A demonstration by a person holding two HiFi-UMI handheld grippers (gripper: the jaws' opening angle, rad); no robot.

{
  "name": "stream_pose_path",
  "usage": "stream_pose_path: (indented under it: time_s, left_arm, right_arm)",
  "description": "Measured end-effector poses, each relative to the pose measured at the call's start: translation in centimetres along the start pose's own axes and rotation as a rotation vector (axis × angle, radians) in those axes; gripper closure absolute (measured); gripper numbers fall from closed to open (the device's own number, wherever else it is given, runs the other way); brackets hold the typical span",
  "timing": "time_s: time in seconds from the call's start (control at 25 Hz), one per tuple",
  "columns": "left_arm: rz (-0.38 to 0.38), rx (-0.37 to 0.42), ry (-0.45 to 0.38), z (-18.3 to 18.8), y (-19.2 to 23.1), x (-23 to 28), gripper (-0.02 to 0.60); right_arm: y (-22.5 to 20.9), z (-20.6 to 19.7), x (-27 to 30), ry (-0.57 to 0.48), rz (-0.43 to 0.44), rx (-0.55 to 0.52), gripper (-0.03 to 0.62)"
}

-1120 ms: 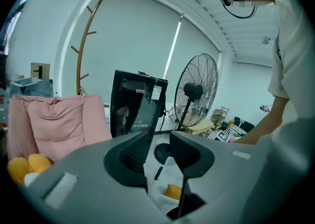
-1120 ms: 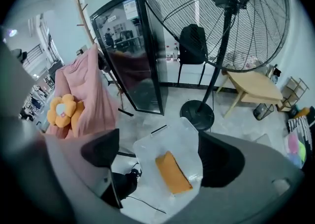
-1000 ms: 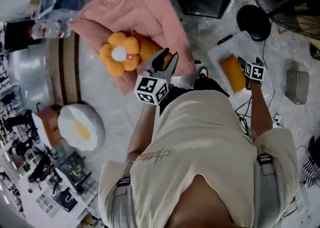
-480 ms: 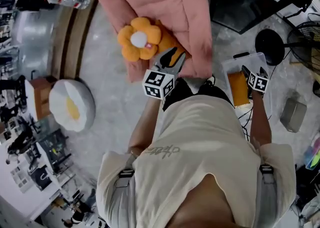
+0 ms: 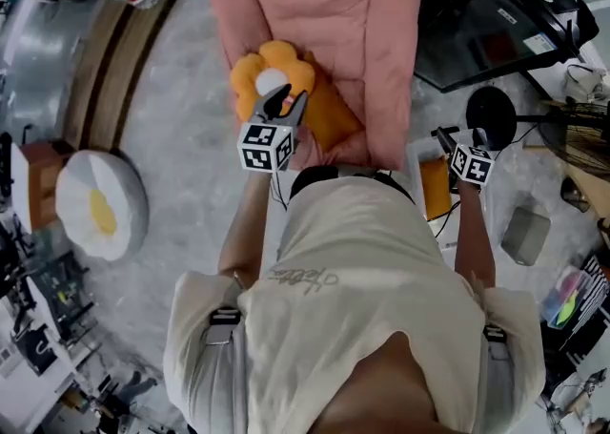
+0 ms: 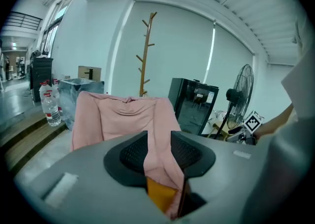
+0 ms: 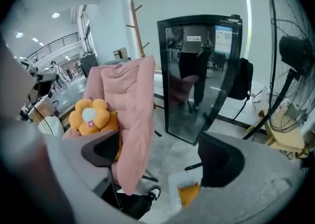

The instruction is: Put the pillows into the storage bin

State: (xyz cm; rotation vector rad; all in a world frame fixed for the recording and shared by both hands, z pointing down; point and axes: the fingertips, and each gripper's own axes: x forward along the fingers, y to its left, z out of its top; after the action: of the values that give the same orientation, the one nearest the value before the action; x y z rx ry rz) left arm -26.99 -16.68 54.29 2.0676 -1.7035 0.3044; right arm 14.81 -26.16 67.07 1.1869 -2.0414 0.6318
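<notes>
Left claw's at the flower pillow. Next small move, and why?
Probably ease the left claw down around the flower pillow and close. Its jaws stand apart with the tips at the pillow on the pink chair. Orange plush shows between them but is not pinched yet.

Just ahead of the left tongs (image 5: 283, 98), the flower pillow (image 5: 272, 74) is soft orange plush, resting on a padded seat (image 5: 353, 31) of matt pink cloth. Below the right tongs (image 7: 161, 155) the storage bin (image 7: 175, 185) looks like clear, smooth plastic, and the floor (image 5: 181, 127) around is polished mottled grey.
</notes>
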Motion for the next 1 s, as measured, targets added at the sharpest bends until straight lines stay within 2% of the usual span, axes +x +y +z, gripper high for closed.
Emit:
stream_pose_path:
  time_s: [0.16,0.4,0.56,0.8,1.0]
  left_arm:
    - [0.053,-0.022,0.038,-1.6,6.7,-0.1,0.420]
    - [0.117,-0.038,0.153,-6.2,15.4,1.0,0.405]
    - [0.179,-0.075,0.198,-9.1,22.3,1.8,0.391]
    - [0.226,-0.097,0.304,-13.6,27.3,3.9,0.353]
    - [0.240,-0.147,0.341,-16.1,29.7,5.4,0.330]
  right_arm:
    - [6.2,3.7,0.9,-0.041,0.060,-0.064,0.094]
    - [14.5,6.2,2.5,-0.044,0.135,-0.146,0.094]
    - [19.3,6.9,4.1,-0.021,0.182,-0.114,0.093]
    - [20.5,5.4,4.0,0.054,0.156,-0.150,0.094]
    - [20.0,4.2,3.4,0.097,0.122,-0.110,0.094]
